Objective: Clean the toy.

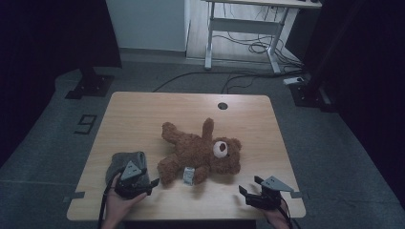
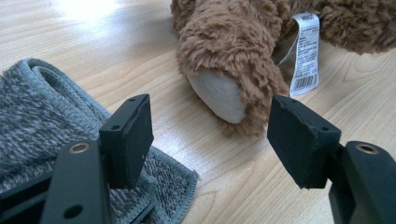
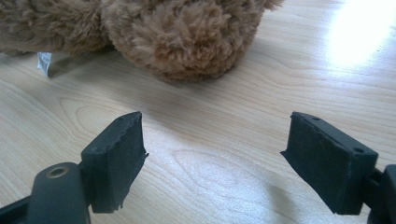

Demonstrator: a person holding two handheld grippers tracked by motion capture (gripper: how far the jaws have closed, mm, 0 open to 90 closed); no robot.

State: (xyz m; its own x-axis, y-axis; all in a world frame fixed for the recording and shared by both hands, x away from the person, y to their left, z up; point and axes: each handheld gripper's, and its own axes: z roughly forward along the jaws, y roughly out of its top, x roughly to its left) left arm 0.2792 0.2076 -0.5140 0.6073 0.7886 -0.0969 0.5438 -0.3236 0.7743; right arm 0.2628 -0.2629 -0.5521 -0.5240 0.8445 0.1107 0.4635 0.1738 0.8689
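While lying on its back mid-table, one brown teddy bear [image 1: 203,153], head toward the right edge, limbs spread, white tag [image 1: 189,175] by its near leg. Left gripper [image 1: 154,182] near the front left of the wooden table [image 1: 143,114], jaws parted and grasping nothing; in the left gripper view, pads standing wide, the bear's foot with its pale sole [image 2: 219,93] just ahead between them, not touched, printed tag [image 2: 306,53] hanging to the right of that foot. Left pad over the edge of one grey folded cloth [image 2: 32,112], seen in the high view under and behind that gripper [image 1: 126,162]. Right gripper [image 1: 246,191] near the front right corner, likewise released, jaws spread over bare wood; in the right gripper view, the bear's round furry head [image 3: 182,32] farther ahead, apart from both pads, closer to the left pad's line.

Counted: one bear, one tag, one cloth, two grippers, two hands at the near edge, one table, one round hole [image 1: 222,105] near its far side. Beyond, one white-legged desk [image 1: 248,24] with cables on the floor.
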